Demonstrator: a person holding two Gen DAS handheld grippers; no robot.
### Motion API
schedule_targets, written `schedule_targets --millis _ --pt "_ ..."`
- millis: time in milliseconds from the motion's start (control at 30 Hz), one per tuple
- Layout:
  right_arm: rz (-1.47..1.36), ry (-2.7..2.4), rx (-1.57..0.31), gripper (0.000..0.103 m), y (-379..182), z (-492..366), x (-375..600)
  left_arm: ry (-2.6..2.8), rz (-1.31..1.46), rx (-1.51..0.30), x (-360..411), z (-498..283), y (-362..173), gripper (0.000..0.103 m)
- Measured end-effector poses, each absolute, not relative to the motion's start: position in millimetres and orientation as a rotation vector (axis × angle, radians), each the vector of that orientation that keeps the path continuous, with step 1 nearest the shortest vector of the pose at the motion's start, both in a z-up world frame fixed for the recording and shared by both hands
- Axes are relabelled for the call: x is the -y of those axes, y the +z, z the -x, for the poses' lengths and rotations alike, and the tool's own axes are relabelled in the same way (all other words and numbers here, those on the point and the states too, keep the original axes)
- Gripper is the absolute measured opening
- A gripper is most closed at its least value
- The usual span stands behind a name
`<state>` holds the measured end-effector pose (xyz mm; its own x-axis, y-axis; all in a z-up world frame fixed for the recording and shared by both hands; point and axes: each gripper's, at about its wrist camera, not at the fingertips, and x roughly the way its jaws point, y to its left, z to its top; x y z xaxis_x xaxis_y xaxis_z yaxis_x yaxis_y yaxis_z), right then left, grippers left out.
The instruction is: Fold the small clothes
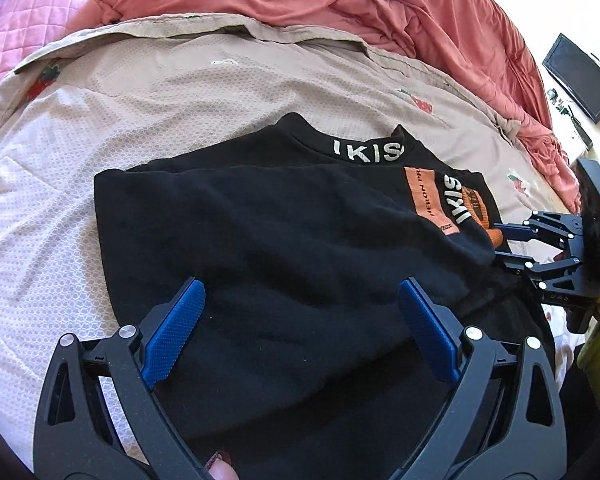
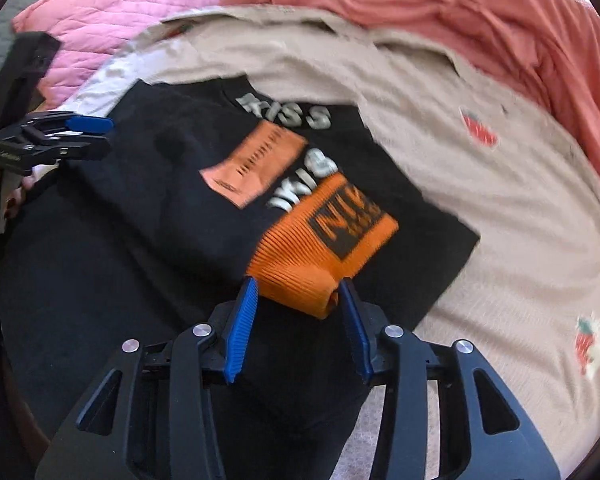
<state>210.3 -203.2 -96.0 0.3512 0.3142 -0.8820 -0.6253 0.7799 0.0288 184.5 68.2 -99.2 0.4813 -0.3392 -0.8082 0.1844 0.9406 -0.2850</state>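
Black sweatshirt (image 1: 284,232) lying part-folded on beige bedspread (image 1: 112,120) of the bed, pink quilt (image 1: 32,20) and coral blanket (image 1: 380,12) behind. Left gripper (image 1: 300,316) above its dark body, fingers (image 1: 176,320) spread wide, holding nothing. Right gripper (image 2: 298,308) part closed, fingers (image 2: 242,328) either side of orange ribbed cuff (image 2: 320,252), touching it.

Black hand-held gripper (image 1: 300,312) frames, blue ribbed pads, silver screws.
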Motion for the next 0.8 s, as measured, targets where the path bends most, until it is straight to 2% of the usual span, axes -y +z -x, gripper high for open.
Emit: schedule_targets --millis 267,433,467,500,533,633,800 --pt "0.309 0.628 -1.046 0.043 -99 -200 203 -0.317 0.162 -1.019 -67 -184 -99 0.091" --pt "0.262 0.626 -1.022 0.040 -95 -201 208 -0.312 0.157 -1.026 -68 -185 -100 0.090" --pt "0.252 0.631 -1.018 0.038 -94 -201 208 -0.311 0.154 -1.026 -67 -185 -100 0.091" --pt "0.251 0.632 -1.020 0.024 -93 -201 208 -0.310 0.149 -1.026 -67 -184 -100 0.091" --pt "0.253 0.622 -1.025 0.014 -92 -202 209 -0.310 0.148 -1.026 -66 -184 -100 0.090" --pt "0.215 0.610 -1.033 0.002 -84 -204 217 -0.308 0.149 -1.029 -67 -184 -101 0.090" --pt "0.224 0.577 -1.048 0.002 -72 -201 225 -0.295 0.135 -1.039 -67 -186 -103 0.090"
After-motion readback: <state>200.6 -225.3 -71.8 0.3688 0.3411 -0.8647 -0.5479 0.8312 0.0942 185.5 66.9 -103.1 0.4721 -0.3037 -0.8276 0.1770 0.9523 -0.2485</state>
